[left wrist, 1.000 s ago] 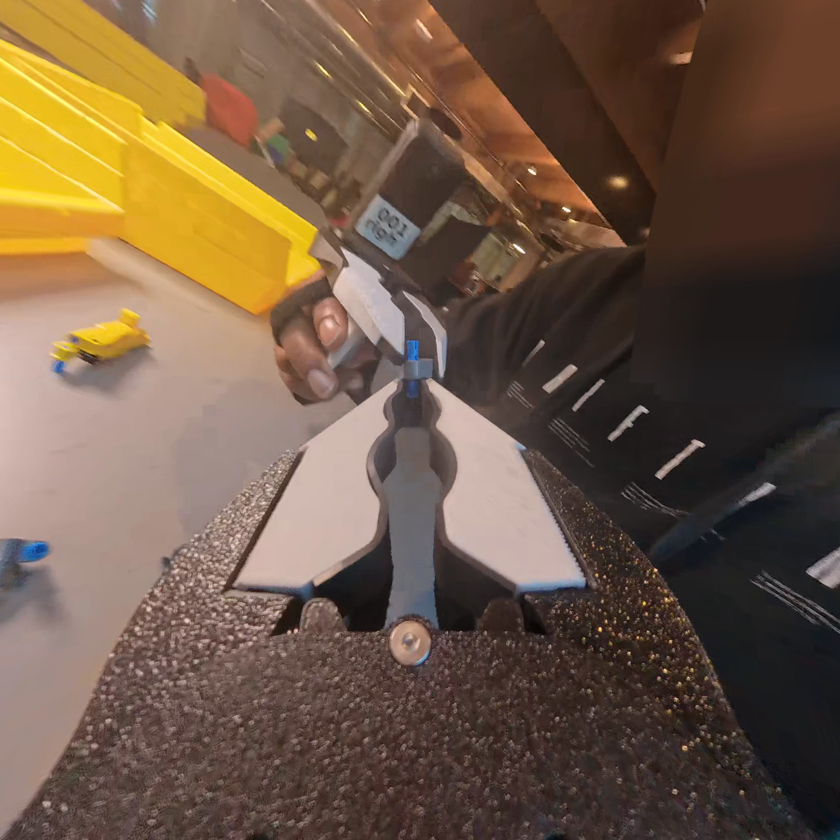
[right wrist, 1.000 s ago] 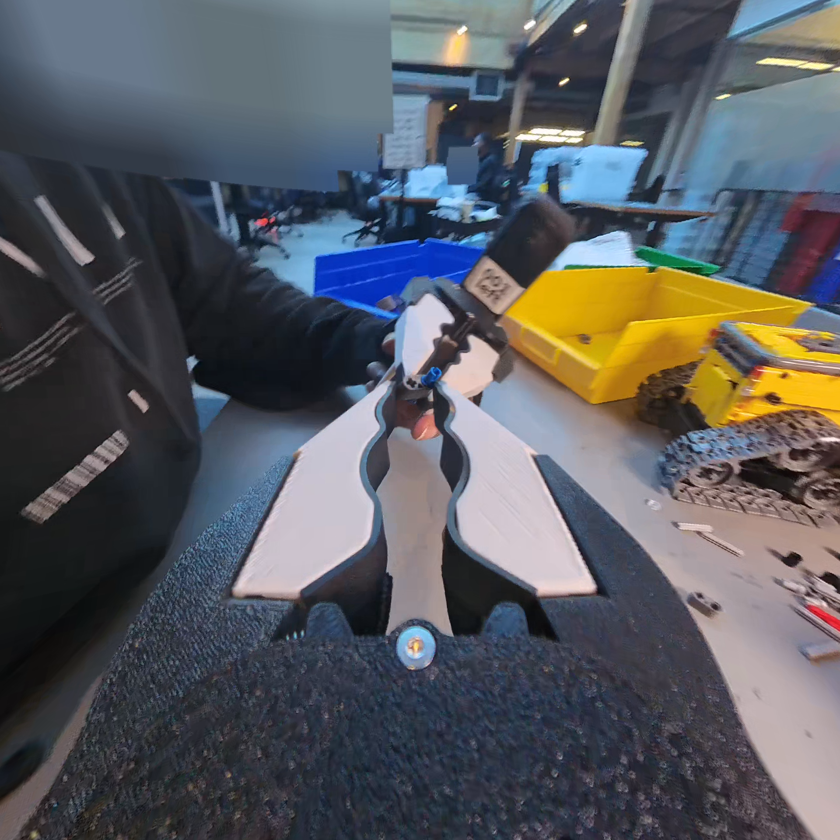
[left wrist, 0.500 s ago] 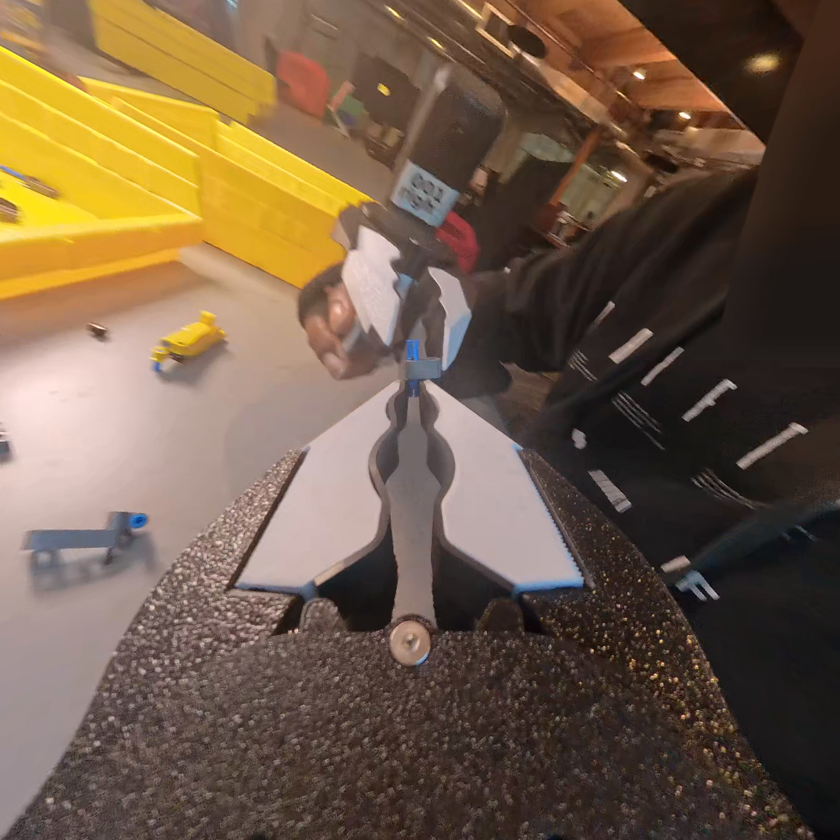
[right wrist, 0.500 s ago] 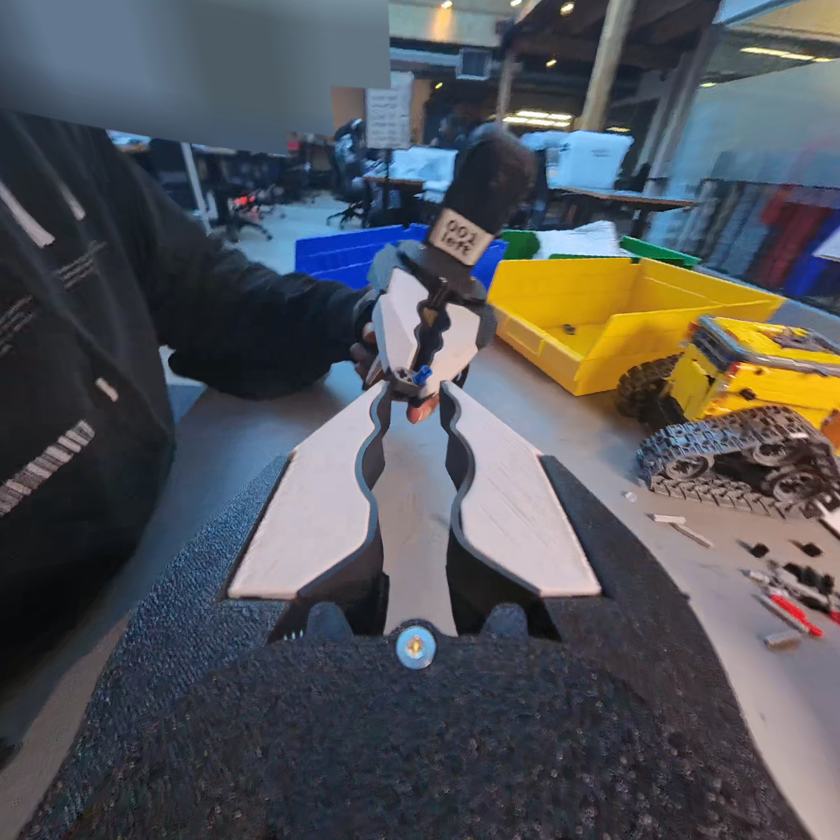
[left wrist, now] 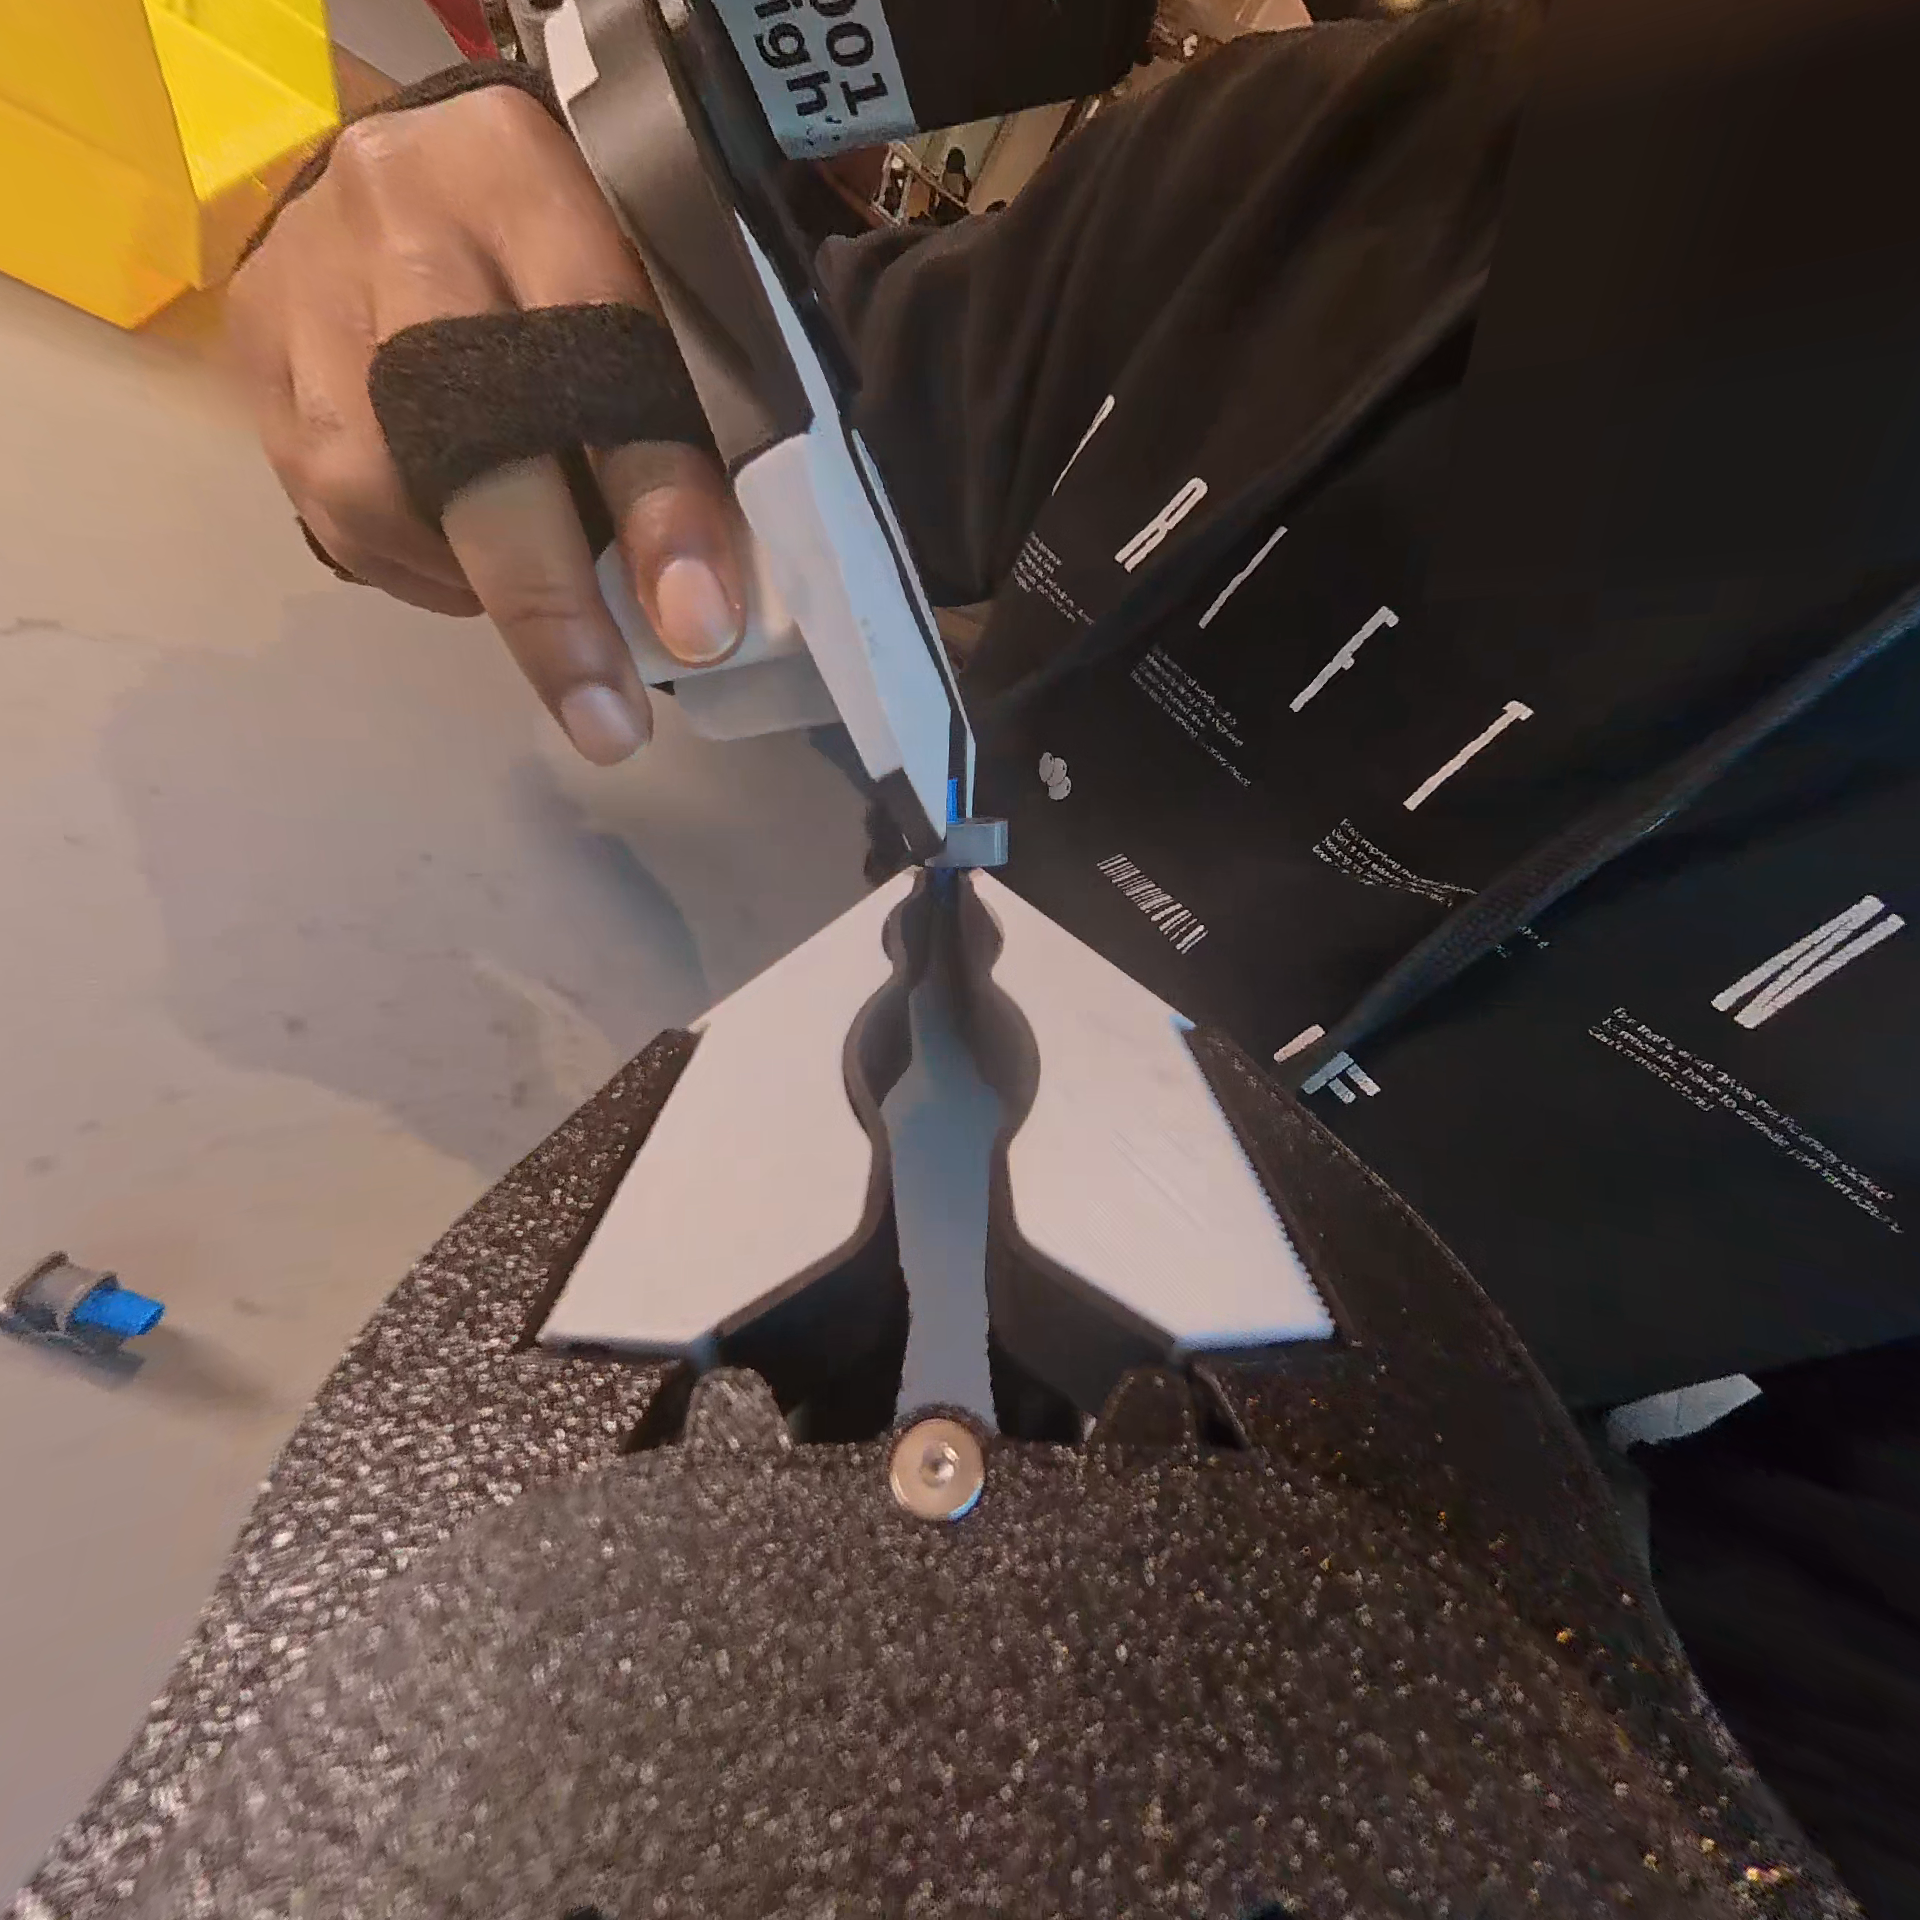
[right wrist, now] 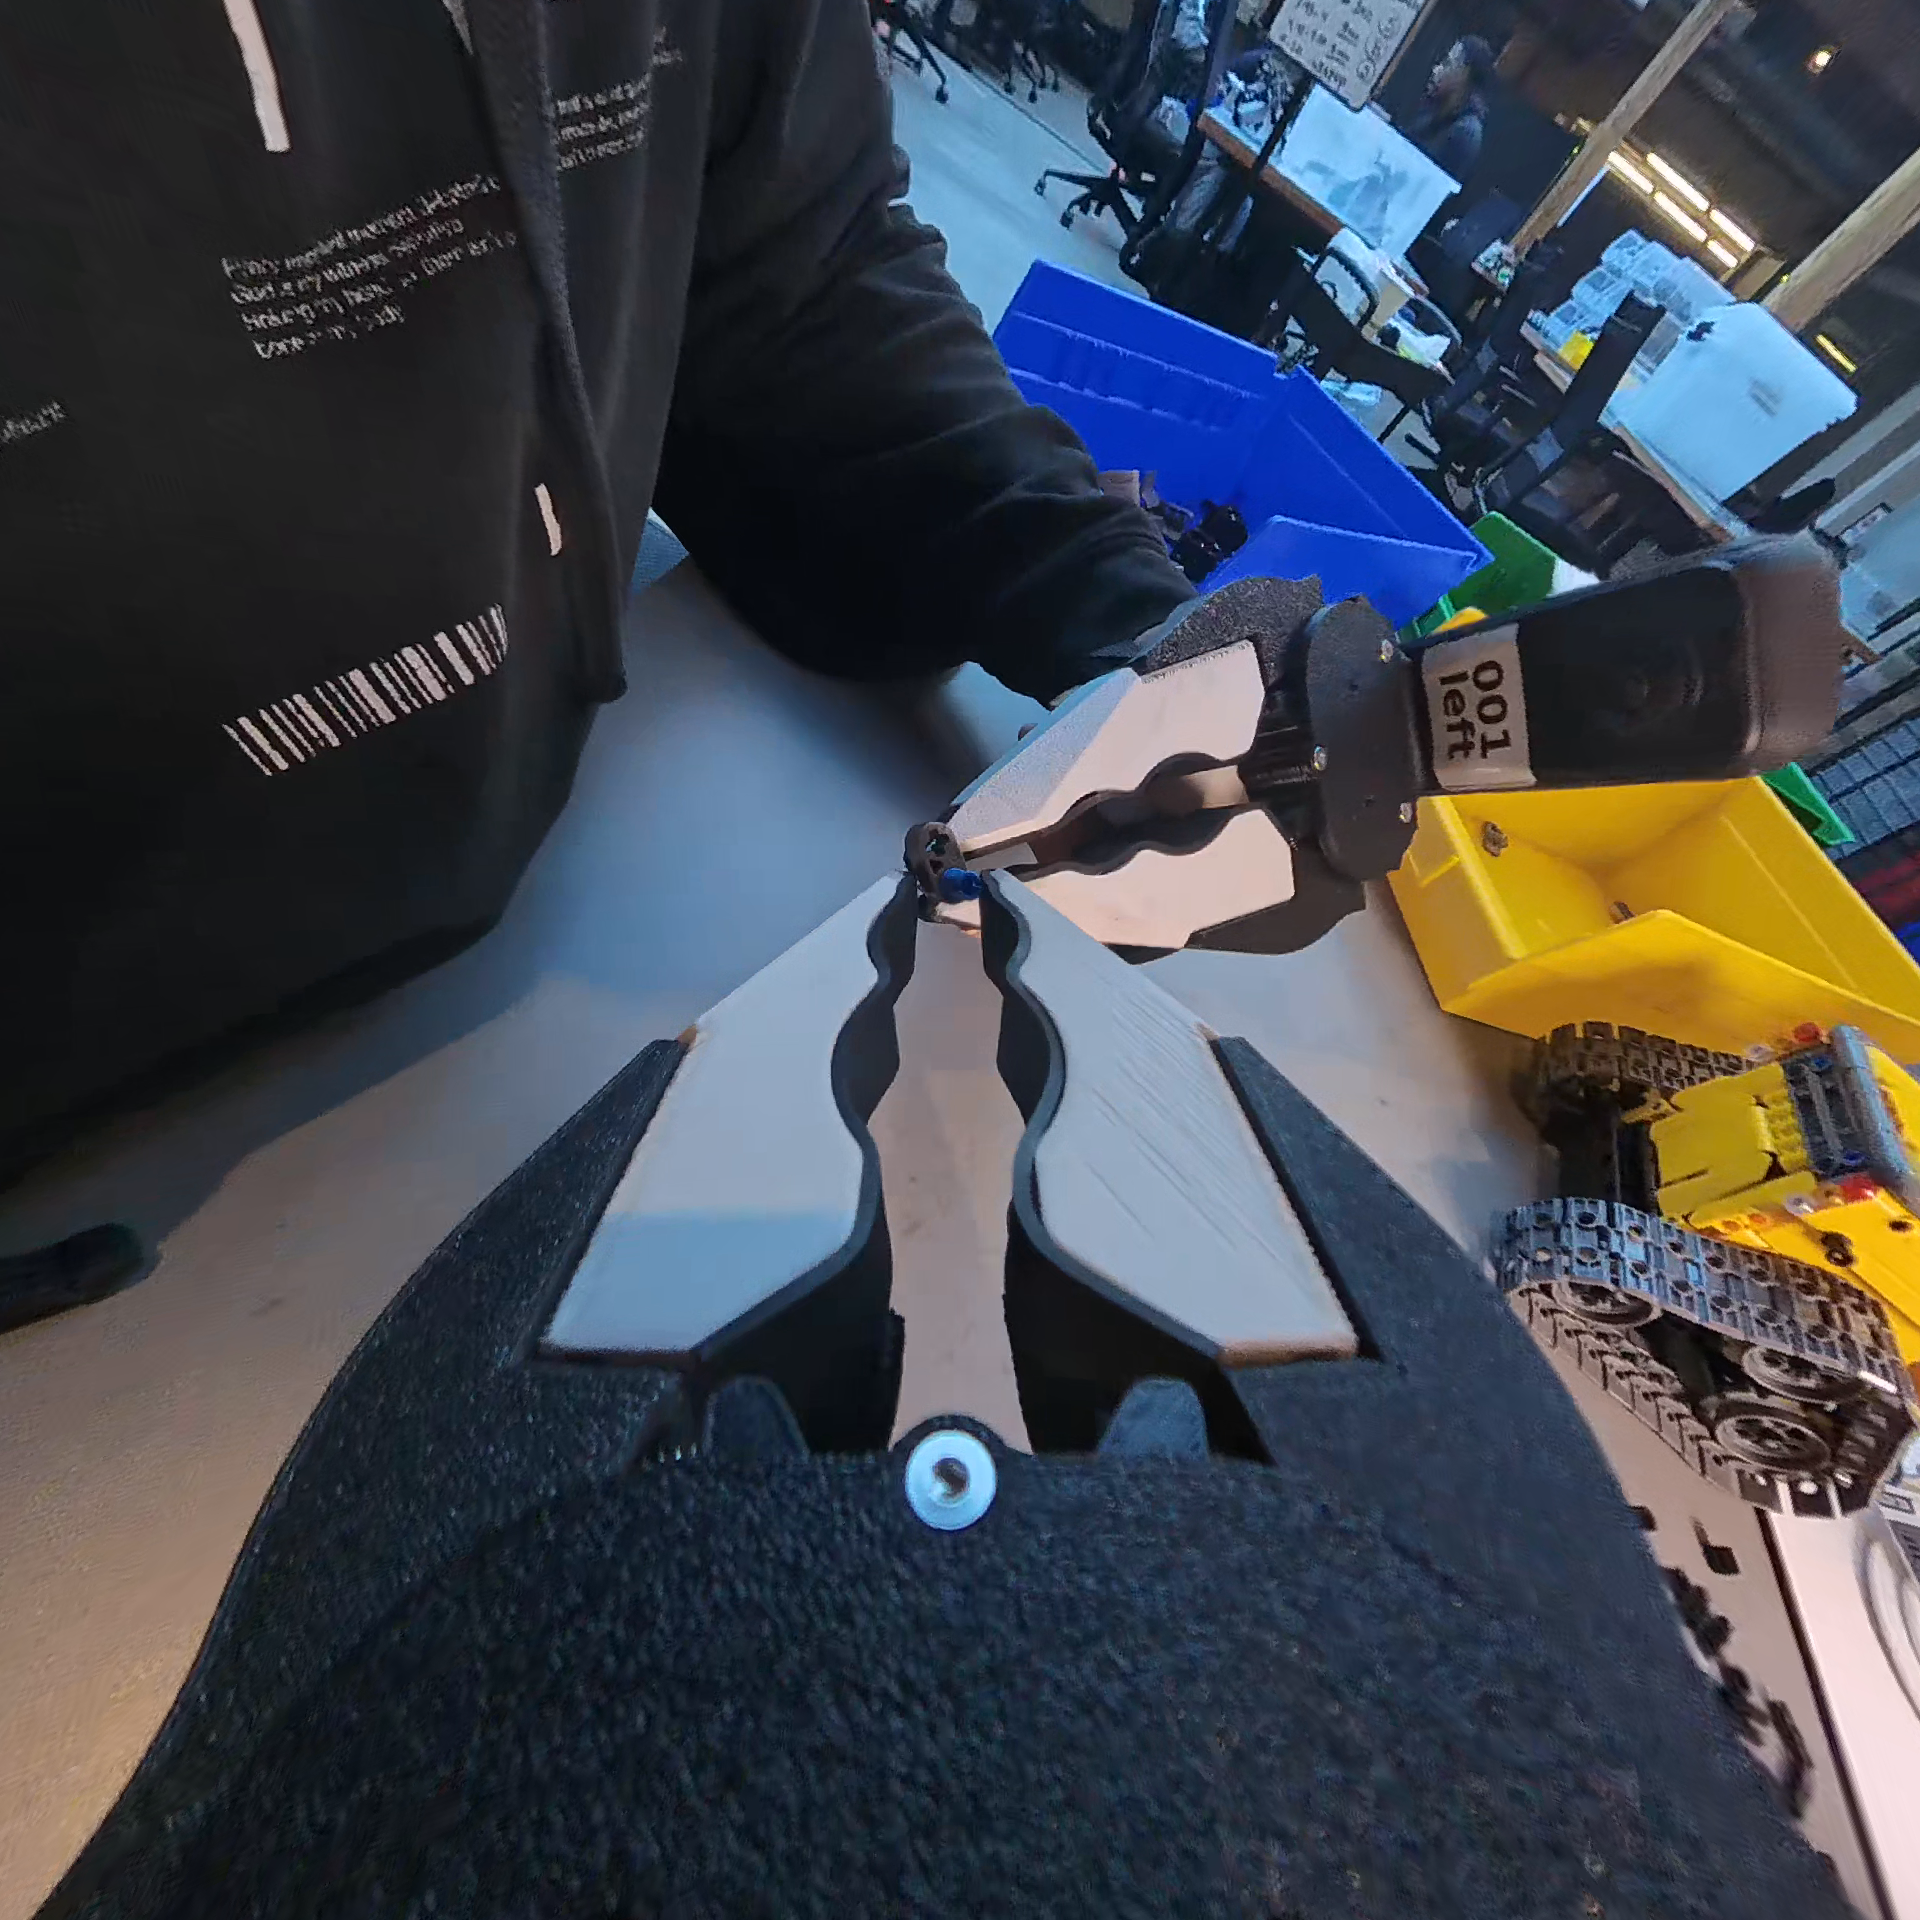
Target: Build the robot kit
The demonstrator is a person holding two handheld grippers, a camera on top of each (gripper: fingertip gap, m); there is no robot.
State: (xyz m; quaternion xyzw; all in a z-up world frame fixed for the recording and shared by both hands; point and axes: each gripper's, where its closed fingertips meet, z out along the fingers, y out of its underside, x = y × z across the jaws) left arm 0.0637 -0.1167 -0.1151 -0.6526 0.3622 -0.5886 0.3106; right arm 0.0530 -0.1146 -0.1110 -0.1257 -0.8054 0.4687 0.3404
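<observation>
1. Jaws meet over the tabletop: my left gripper (left wrist: pixel 940 896) is clamped tight on a grey connector piece (left wrist: pixel 977 842) with a blue pin through it, held in the air right at the tips.
2. My right gripper (right wrist: pixel 940 891) comes in tip to tip. In the left wrist view it enters from 11 o'clock and touches the piece. Its jaws are narrowed to a slim gap around the pin's blue end; whether they actually pinch it I cannot tell.
3. The piece looks like hard, smooth plastic, tiny and nearly weightless. I judge it stiff but quick to twist or shoot out of smooth jaws, so the hold belongs square on the connector's flat sides, with the pin's end left free.
4. A bare hand (left wrist: pixel 468 416) with a black finger strap drives the right gripper; a black printed sweatshirt (left wrist: pixel 1455 623) fills the view from 1 to 4 o'clock.
5. On the grey tabletop (left wrist: pixel 260 935), a loose grey-and-blue part (left wrist: pixel 78 1314) lies at 8 o'clock in the left wrist view, well apart from the jaws.
6. In the right wrist view, a yellow bin (right wrist: pixel 1621 914) sits at 3 o'clock, a yellow tracked model vehicle (right wrist: pixel 1714 1247) at 4 o'clock, and a blue bin (right wrist: pixel 1195 416) at 1 o'clock.
</observation>
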